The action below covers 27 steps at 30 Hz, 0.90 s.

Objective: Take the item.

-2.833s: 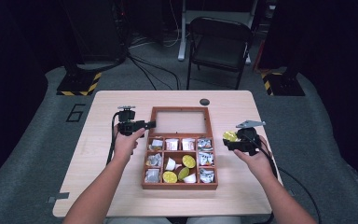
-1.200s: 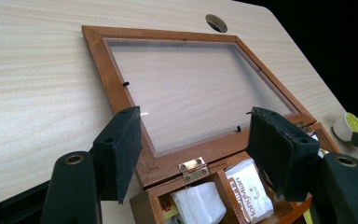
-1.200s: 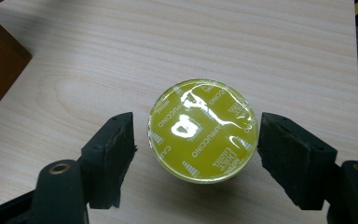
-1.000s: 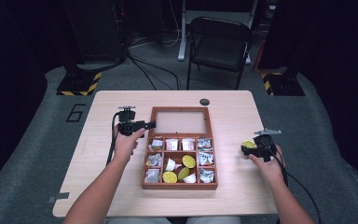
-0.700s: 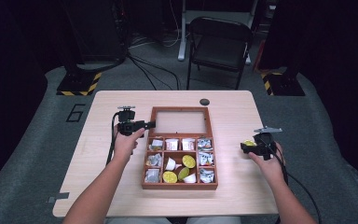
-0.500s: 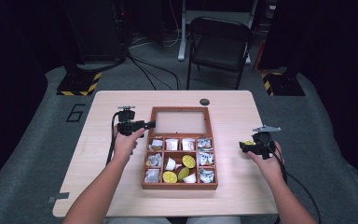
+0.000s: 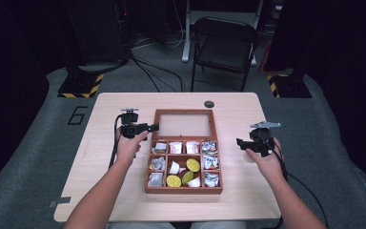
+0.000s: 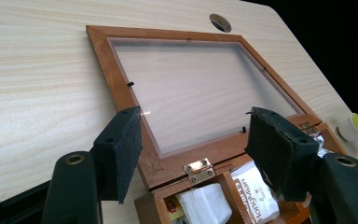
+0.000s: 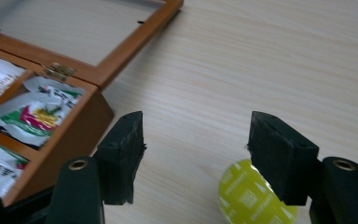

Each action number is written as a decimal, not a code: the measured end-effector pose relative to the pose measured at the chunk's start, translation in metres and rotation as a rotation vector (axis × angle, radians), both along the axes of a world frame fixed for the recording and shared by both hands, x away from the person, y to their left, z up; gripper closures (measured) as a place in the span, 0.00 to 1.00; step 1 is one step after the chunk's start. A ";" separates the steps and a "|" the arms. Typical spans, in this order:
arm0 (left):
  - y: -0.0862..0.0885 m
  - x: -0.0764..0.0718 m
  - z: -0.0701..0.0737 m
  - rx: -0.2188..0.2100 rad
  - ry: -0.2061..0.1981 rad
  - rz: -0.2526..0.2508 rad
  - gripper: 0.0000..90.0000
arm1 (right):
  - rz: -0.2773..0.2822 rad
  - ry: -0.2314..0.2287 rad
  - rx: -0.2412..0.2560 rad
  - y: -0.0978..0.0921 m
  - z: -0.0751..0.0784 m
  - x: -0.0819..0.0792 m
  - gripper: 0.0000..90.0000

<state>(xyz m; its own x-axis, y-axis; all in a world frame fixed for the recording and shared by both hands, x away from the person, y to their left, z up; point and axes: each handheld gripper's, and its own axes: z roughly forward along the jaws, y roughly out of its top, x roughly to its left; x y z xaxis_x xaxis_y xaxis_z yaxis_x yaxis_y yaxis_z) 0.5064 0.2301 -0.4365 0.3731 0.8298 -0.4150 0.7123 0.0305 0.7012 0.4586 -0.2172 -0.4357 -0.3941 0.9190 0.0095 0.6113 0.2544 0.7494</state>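
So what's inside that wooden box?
The wooden box holds foil packets, white paper sachets and a few yellow-lidded pods in its compartments. Whatever lies beneath those top items is covered.

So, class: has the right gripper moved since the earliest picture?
Yes. The right gripper has moved right, away from the wooden box, and nearer the person, and now stands open over a yellow-lidded cup.

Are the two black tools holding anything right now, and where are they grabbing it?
Nothing is held. The right tool is open, with the yellow-lidded cup sitting on the table below it. The left tool is open over the wooden box's glass lid.
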 end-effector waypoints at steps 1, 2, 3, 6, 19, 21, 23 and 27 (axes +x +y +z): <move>0.000 0.000 0.000 0.001 0.005 -0.007 0.39 | 0.005 -0.006 0.000 0.004 0.003 0.000 0.43; 0.000 0.000 0.000 0.001 0.005 -0.007 0.39 | 0.005 -0.006 0.000 0.004 0.003 0.000 0.43; -0.001 0.001 -0.001 0.003 0.004 -0.008 0.39 | 0.017 -0.024 0.006 0.010 0.008 0.001 0.43; -0.001 0.001 -0.001 0.005 0.003 -0.012 0.40 | 0.024 -0.038 0.017 0.017 0.012 0.002 0.44; -0.004 0.005 -0.005 -0.003 0.016 -0.009 0.40 | 0.105 0.013 0.061 0.066 0.025 0.020 0.46; -0.004 0.006 -0.007 0.002 0.013 -0.015 0.40 | 0.113 0.016 0.057 0.072 0.025 0.025 0.46; -0.005 0.007 -0.009 -0.002 0.024 -0.009 0.40 | 0.119 0.021 0.057 0.076 0.024 0.030 0.45; -0.006 0.008 -0.010 -0.006 0.024 -0.013 0.40 | 0.112 0.041 0.086 0.082 0.022 0.037 0.45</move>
<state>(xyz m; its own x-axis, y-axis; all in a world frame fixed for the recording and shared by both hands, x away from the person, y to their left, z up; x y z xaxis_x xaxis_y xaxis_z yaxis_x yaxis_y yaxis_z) 0.5145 0.2245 -0.4467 0.3741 0.8222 -0.4291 0.7290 0.0253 0.6841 0.4960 -0.1354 -0.4139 -0.4916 0.8645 0.1043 0.6132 0.2586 0.7464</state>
